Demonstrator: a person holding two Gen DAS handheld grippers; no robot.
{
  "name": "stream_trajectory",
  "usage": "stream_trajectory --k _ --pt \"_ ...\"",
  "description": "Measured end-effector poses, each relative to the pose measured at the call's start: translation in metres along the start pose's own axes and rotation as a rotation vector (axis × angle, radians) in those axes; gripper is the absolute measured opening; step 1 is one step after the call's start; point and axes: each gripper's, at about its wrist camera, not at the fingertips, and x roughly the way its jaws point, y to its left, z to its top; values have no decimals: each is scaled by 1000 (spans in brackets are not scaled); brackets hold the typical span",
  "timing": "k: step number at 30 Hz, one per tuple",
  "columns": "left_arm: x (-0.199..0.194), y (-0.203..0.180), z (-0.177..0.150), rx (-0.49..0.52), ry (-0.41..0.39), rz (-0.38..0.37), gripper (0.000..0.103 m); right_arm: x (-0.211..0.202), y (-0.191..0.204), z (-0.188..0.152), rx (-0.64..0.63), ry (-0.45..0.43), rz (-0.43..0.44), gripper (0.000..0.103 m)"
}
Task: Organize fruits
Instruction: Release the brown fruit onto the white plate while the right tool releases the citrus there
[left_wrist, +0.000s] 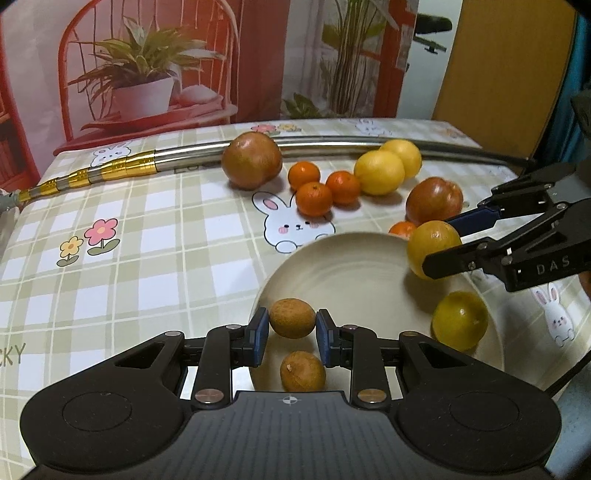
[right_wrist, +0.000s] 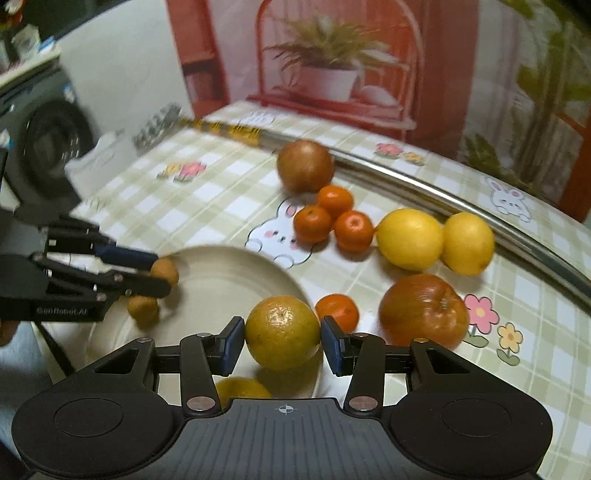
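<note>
In the right wrist view, a yellow-green citrus fruit (right_wrist: 242, 392) at 6 o'clock on the round cream plate (right_wrist: 236, 266) is half hidden. Left gripper (left_wrist: 291, 329) clamps a small brown round fruit (left_wrist: 291, 318) above the plate; right gripper (right_wrist: 282, 341) grips a yellow-green orange (right_wrist: 282, 333) over the plate's 3 o'clock rim.

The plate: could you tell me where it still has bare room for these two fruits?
The plate is bare across its middle and far-left rim. Its near edge is crowded: a brown fruit near-left and a yellow-green citrus near-right. The tablecloth left of it is bare.
</note>
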Motion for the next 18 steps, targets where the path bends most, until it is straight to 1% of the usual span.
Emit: stream_trajectory --k 7,18 --pt "4 -1 -1 1 24 10 29 12 7 0 -29 53 9 42" --pt "8 -6 -2 9 31 18 30 17 4 -1 -20 84 18 42"
